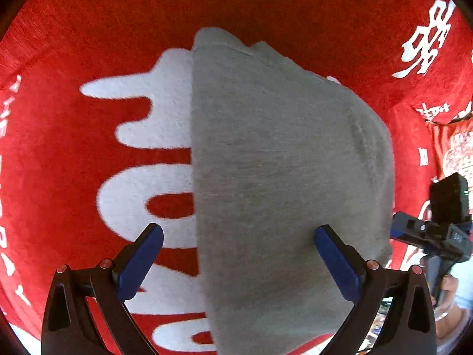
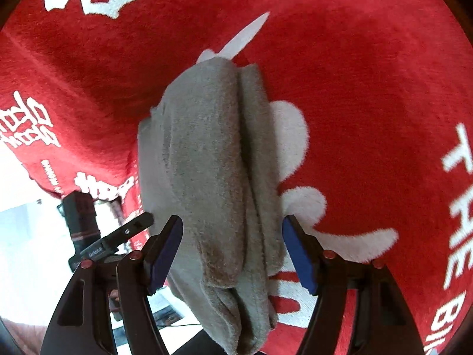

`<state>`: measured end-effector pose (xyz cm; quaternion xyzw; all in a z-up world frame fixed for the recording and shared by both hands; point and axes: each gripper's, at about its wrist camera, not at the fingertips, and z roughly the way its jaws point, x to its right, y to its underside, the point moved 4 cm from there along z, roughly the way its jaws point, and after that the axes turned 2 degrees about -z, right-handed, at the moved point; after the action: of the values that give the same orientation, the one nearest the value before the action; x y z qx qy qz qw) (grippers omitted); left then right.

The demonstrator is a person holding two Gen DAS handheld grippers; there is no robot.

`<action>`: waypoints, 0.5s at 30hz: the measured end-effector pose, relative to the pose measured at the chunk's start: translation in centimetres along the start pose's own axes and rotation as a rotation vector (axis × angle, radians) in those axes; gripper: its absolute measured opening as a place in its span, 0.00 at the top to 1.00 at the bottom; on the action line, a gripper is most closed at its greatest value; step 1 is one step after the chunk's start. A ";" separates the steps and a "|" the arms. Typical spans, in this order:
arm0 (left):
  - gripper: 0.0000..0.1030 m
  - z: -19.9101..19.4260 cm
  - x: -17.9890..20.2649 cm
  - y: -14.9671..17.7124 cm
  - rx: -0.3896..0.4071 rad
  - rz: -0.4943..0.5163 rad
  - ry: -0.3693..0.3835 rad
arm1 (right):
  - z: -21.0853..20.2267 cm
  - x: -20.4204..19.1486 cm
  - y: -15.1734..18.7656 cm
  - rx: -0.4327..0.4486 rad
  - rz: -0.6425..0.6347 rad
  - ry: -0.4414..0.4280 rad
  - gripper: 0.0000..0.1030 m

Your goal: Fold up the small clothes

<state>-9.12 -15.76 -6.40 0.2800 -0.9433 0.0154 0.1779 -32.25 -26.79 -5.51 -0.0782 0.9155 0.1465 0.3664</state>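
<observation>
Where it lies folded on the red blanket (image 1: 266,3), the grey garment (image 1: 280,177) keeps one straight edge, open pile around it. Left gripper (image 1: 239,263): jaws wide, holding nothing. Right gripper (image 2: 232,254): jaws wide astride the garment, pads apart from it.

Folded garment (image 1: 280,177) lies on the lettered fleece blanket (image 1: 88,44). In the left wrist view it extends forward between the left gripper (image 1: 238,236) fingers; right gripper (image 1: 437,230) stands at its right edge. Blanket surrounds it on all sides.
</observation>
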 end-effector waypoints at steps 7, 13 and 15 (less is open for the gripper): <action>0.00 2.2 2.5 -0.7 -0.030 0.030 0.065 | 1.8 -1.4 -1.4 -0.068 -0.081 -0.073 0.26; 0.00 2.7 3.4 -1.0 -0.026 0.032 0.047 | 3.2 -2.6 -1.8 -0.073 -0.105 -0.109 0.25; 0.01 2.6 3.4 -1.0 -0.031 0.039 0.045 | 3.5 -2.7 -1.7 -0.059 -0.083 -0.115 0.25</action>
<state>-12.11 -18.69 -7.77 0.2582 -0.9444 0.0104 0.2030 -27.63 -27.17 -6.39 -0.1185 0.8843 0.1623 0.4215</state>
